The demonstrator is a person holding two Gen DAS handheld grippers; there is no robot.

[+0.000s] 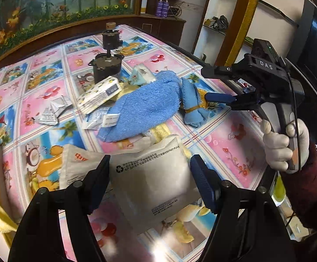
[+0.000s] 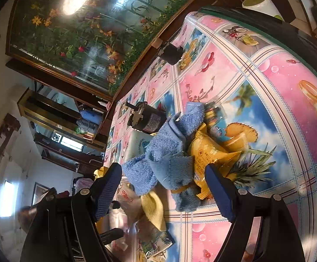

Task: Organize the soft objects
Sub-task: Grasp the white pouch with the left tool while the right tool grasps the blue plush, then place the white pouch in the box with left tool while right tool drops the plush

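Blue towels (image 1: 145,107), two; one white pouch (image 1: 151,174); one motor (image 1: 107,65).

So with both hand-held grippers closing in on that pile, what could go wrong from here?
1. The left hand-held gripper straddles the white pouch, which looks slick and may slip out.
2. The blue towel overlaps the tissue packs; lifting it could drag them along.
3. The right hand-held gripper, open by the towel's bound roll, might pinch the yellow packet too.
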